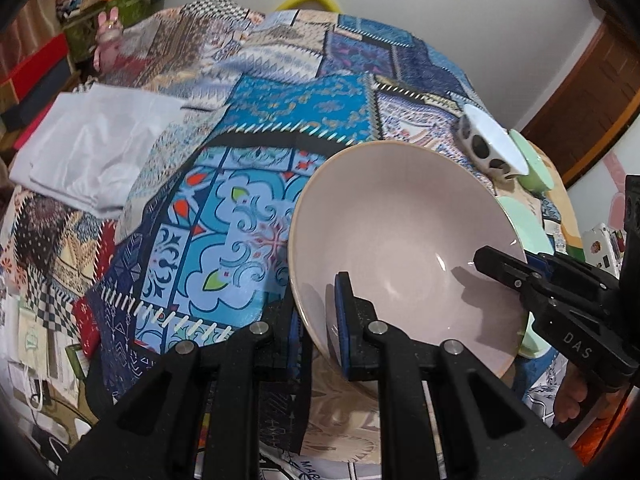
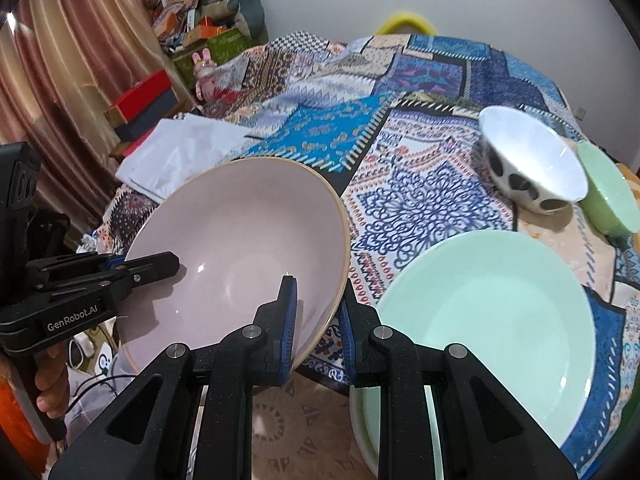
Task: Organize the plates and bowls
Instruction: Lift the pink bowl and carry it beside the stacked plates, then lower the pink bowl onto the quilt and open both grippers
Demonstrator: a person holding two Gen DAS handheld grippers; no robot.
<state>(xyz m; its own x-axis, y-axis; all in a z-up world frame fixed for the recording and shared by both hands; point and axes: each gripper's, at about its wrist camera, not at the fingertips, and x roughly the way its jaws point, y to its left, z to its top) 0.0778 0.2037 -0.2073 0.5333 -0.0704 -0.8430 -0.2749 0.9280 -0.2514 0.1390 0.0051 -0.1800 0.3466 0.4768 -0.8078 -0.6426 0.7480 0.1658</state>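
Now 2 grippers (image 2: pixel 318 322) clamp 1 pink bowl (image 2: pixel 240 240).

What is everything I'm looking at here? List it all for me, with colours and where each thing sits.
pink bowl: one, pale pink, held tilted above the near table edge, gripped on two sides
green plate: one, mint green, on the table right of the pink bowl
spotted bowl: one, white with black spots, far right
small green bowl: one, light green, beside the spotted bowl
tablecloth: one, patchwork, mostly blue
white cloth: one, folded, far left
boxes: several, red and dark, beyond the table
left gripper: black, blue pads, clamping the bowl's rim
right gripper: black, blue pads, clamping the opposite rim
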